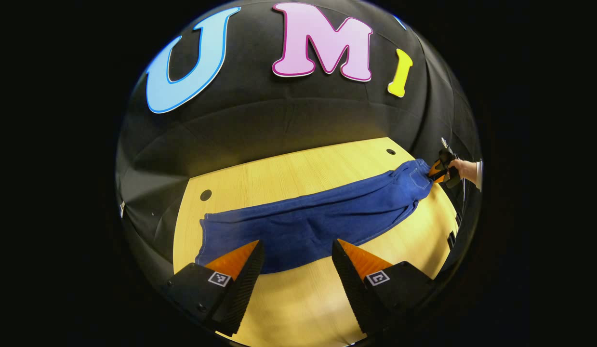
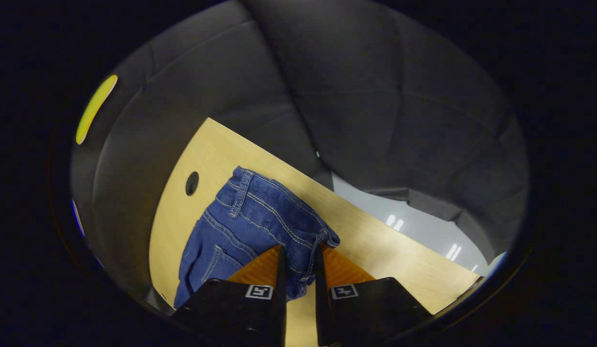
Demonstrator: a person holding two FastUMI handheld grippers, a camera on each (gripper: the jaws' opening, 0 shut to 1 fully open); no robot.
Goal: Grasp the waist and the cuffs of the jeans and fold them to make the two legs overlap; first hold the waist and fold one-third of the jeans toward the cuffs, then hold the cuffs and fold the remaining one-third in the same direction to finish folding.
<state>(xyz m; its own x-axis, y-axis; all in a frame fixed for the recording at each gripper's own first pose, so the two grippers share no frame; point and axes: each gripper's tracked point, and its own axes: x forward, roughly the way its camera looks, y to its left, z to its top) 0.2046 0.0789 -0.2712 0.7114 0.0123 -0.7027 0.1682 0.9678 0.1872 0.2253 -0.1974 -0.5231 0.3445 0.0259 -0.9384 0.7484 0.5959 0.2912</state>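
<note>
Two grippers, right gripper (image 2: 298, 270) clamped on jeans (image 1: 317, 217) waist, left gripper (image 1: 298, 270) spread apart above legs, cuffs partly hidden.

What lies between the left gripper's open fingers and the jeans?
Nothing: in the left gripper view, left gripper hovers open above the jeans, only bare table under its fingers.

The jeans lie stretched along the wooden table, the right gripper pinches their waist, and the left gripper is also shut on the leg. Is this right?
Not quite. In the left gripper view the left gripper is open above the jeans, gripping nothing. The rest holds: the right gripper pinches the waist on the table.
</note>
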